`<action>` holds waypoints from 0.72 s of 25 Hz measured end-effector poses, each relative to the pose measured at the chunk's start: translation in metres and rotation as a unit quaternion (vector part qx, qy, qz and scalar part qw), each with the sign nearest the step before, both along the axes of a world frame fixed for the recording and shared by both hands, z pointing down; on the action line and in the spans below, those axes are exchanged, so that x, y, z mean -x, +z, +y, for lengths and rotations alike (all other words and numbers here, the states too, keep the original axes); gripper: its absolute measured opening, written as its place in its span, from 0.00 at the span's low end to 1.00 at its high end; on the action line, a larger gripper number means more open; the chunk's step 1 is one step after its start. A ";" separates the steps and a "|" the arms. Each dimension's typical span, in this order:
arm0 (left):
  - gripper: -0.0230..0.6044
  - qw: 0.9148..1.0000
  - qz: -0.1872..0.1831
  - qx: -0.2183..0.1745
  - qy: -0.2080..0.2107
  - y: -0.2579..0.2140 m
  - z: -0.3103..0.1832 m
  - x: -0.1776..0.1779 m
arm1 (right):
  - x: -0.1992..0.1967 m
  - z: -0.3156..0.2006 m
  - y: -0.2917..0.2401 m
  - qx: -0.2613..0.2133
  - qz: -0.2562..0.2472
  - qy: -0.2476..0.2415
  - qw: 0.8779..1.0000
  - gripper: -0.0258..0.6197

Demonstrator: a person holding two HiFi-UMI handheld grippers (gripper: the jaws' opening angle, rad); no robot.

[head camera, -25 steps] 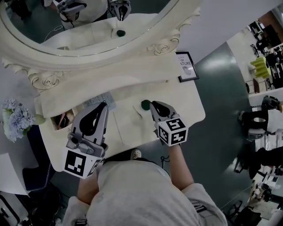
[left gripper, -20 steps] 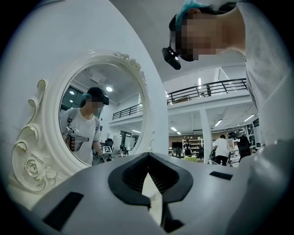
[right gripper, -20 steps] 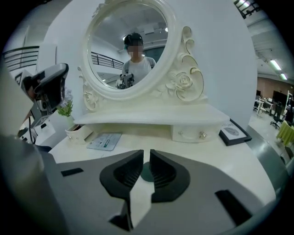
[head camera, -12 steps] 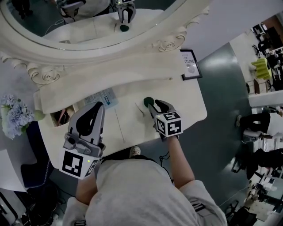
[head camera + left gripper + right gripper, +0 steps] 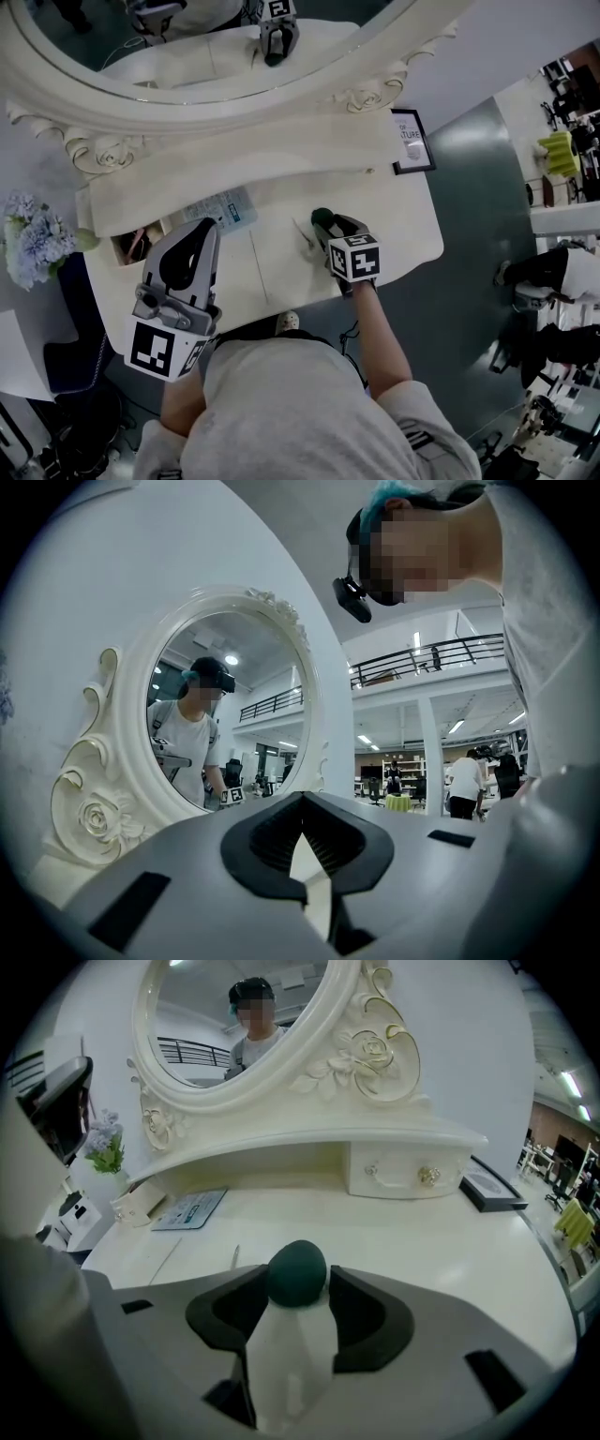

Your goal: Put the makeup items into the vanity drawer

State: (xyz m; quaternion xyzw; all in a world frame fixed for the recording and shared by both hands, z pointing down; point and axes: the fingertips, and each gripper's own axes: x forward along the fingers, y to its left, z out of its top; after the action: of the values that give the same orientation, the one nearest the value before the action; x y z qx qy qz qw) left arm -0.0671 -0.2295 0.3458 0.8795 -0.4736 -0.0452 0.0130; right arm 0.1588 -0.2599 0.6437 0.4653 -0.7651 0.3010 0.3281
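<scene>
A dark green egg-shaped makeup sponge point(image 5: 321, 217) point(image 5: 298, 1271) rests on the cream vanity top point(image 5: 394, 225). My right gripper point(image 5: 325, 225) point(image 5: 299, 1286) tilts down over it. Its jaws have just been opening and now stand wide, with the sponge between the fingertips and still on the table. My left gripper point(image 5: 207, 226) point(image 5: 302, 797) hovers level over the left of the table, its jaw tips meeting, nothing in them. A small drawer point(image 5: 132, 246) stands pulled out at the far left with items inside.
A flat pale-blue packet point(image 5: 218, 209) point(image 5: 190, 1208) and a thin stick point(image 5: 304, 234) lie on the top. A framed card point(image 5: 412, 141) leans at the back right. A shut drawer with knobs point(image 5: 403, 1176) sits under the oval mirror point(image 5: 187, 56). Flowers point(image 5: 33, 248) stand left.
My right gripper has dropped down onto the sponge and its jaws have spread from shut to wide around it. The left gripper has shifted only slightly.
</scene>
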 end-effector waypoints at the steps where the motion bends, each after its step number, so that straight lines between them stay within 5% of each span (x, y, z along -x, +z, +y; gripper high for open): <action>1: 0.06 1.000 0.000 0.000 -0.001 0.000 0.000 0.001 | -0.001 0.000 0.000 -0.002 0.003 0.000 1.000 0.34; 5: 0.06 1.000 0.000 0.001 -0.004 -0.001 0.000 0.002 | 0.000 -0.001 0.000 -0.006 0.009 -0.004 1.000 0.32; 9: 0.06 1.000 -0.002 -0.001 -0.005 -0.002 0.001 0.002 | 0.014 0.004 0.000 -0.001 -0.010 -0.014 1.000 0.12; 18: 0.06 1.000 -0.003 -0.005 -0.008 -0.006 0.007 0.004 | 0.028 -0.001 -0.046 -0.054 -0.055 -0.018 0.997 0.11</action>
State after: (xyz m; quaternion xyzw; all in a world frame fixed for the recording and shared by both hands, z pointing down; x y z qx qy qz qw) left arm -0.0709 -0.2228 0.3394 0.8758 -0.4805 -0.0447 0.0070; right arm 0.1306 -0.2604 0.5976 0.4512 -0.8054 0.2781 0.2656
